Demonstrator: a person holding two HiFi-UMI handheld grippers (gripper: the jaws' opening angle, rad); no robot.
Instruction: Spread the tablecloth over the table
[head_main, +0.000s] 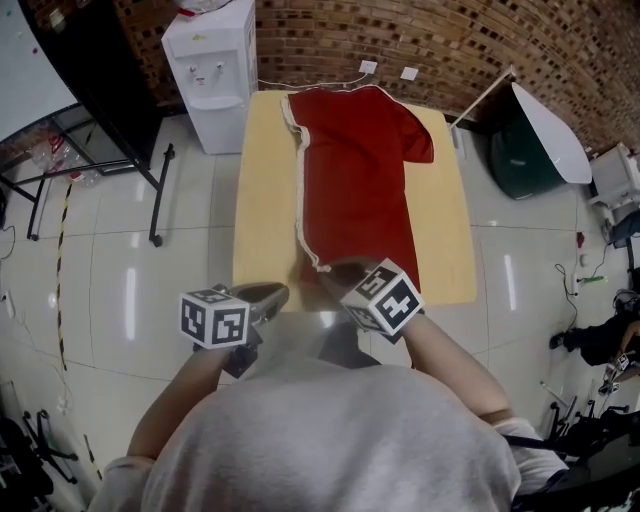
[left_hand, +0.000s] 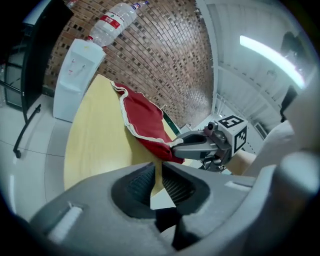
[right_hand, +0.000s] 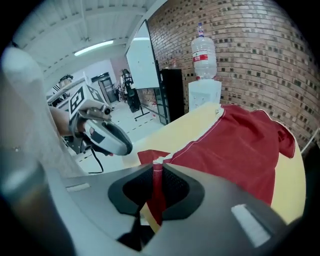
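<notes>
Now right gripper (right_hand: 157, 170) clamps tablecloth (right_hand: 240, 145) hem; left gripper (left_hand: 157, 170) seemingly empty

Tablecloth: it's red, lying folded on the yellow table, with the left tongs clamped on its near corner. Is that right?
One thing is wrong: it is the right tongs that are clamped on the near corner, as the right gripper view shows. The rest holds: the tablecloth is red and lies folded on the yellow table.

This looks like a studio workroom. It has a brick wall (head_main: 480, 40), water cooler (head_main: 210, 75), softbox (head_main: 550, 130) and tiled floor (head_main: 110, 290).
</notes>
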